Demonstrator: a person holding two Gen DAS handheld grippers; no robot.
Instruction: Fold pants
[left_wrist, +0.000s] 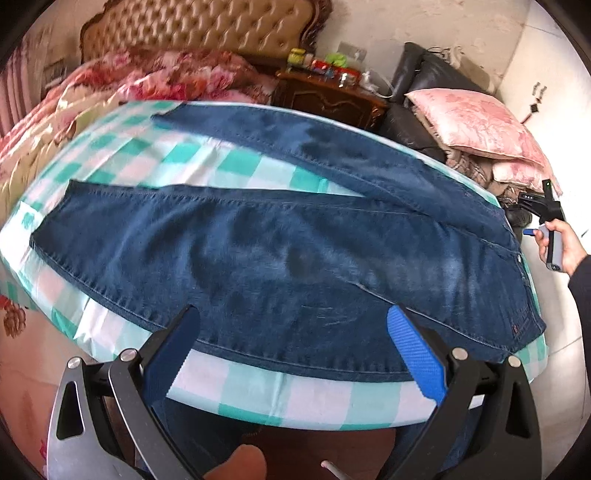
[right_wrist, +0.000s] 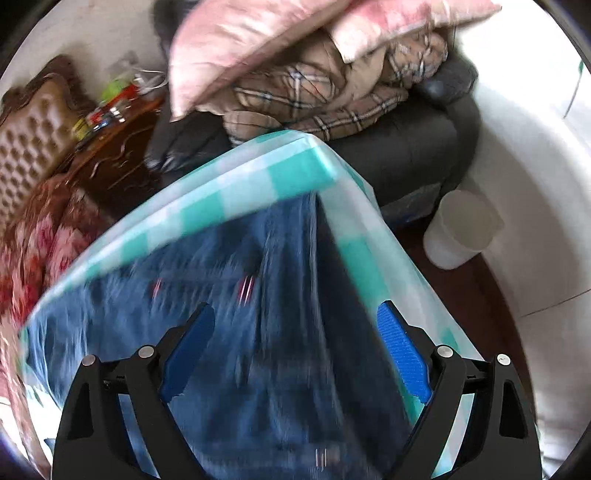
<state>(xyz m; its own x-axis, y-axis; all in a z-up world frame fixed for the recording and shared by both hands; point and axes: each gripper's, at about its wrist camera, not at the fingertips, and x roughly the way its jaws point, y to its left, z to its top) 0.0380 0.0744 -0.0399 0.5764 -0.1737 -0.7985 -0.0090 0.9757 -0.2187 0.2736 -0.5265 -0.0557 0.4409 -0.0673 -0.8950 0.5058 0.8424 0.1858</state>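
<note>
Dark blue jeans (left_wrist: 280, 254) lie spread flat on a table with a teal-and-white checked cloth (left_wrist: 236, 173), legs splayed to the left, waistband at the right. My left gripper (left_wrist: 295, 321) hovers open over the near edge of the closer leg, blue pads wide apart, nothing between them. At the right edge of the left wrist view, a hand (left_wrist: 554, 240) holds the other gripper beyond the waistband. In the blurred right wrist view, my right gripper (right_wrist: 295, 328) is open above the jeans' waist end (right_wrist: 236, 280), near the table corner (right_wrist: 314, 155).
A bed with floral bedding (left_wrist: 110, 85) and tufted headboard (left_wrist: 192, 29) lies behind the table. A dark wooden nightstand (left_wrist: 325, 96) holds small items. A black sofa with pink pillows (left_wrist: 476, 122) and plaid cloth (right_wrist: 317, 92) stands at the right. A white bin (right_wrist: 461, 229) is on the floor.
</note>
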